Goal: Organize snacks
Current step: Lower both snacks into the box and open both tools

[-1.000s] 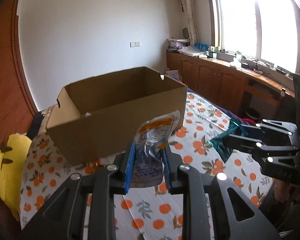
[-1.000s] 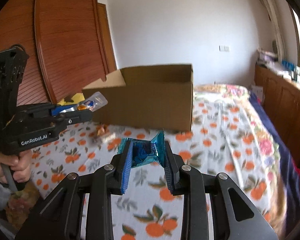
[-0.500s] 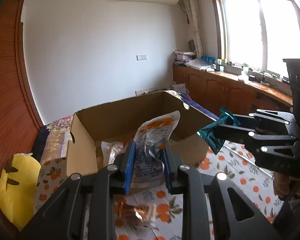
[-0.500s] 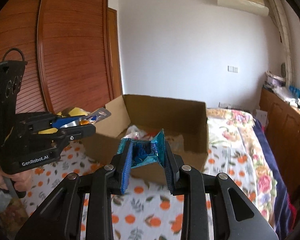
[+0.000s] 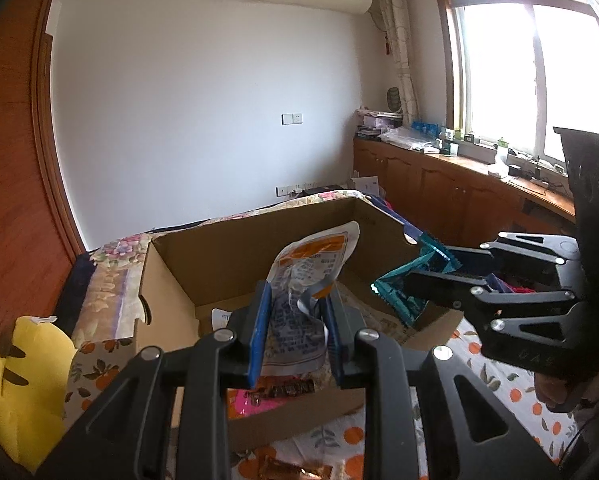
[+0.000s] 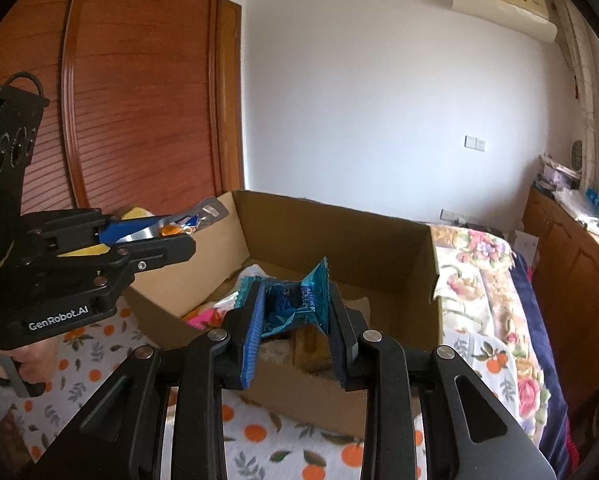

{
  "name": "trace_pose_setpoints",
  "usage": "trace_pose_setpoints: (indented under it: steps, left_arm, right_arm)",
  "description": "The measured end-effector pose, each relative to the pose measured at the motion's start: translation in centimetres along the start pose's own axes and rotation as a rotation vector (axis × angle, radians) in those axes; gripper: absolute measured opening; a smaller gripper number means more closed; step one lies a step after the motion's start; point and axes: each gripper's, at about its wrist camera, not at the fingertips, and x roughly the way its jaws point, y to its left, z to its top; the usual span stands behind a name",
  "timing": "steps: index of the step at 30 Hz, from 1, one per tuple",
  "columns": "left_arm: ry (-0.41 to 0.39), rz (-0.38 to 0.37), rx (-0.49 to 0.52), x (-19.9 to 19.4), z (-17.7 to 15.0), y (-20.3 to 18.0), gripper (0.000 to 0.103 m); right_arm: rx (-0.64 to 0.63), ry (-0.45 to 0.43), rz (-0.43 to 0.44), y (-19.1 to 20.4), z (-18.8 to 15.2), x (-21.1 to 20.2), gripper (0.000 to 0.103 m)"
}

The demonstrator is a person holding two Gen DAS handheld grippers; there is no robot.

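We hold two snacks over the box (image 5: 171, 280): our left gripper (image 5: 295, 328) is clamped on the white pouch (image 5: 303, 292) above the box's near wall, and our right gripper (image 6: 295, 332) pinches the teal packet (image 6: 295, 304) over its right side. We should carry both further over the box interior, lower them, then let go so neither lands on the rim.

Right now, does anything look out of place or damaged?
One brown wrapped snack lies on the orange-print bedsheet, outside the brown cardboard box. Nothing looks spilled or damaged.
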Motion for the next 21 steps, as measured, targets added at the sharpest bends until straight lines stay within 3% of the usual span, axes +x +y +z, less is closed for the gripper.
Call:
trace_pose_setpoints:
  steps: [10, 21]
  left_arm:
    - [0.021, 0.008, -0.026, 2.6, -1.0, 1.5, 0.024]
    - [0.054, 0.009, -0.042, 4.7, -2.2, 1.5, 0.024]
  right_arm:
    - [0.007, 0.045, -0.005, -0.5, -1.0, 4.0, 0.028]
    - [0.015, 0.060, 0.009, -0.7, -1.4, 5.4, 0.028]
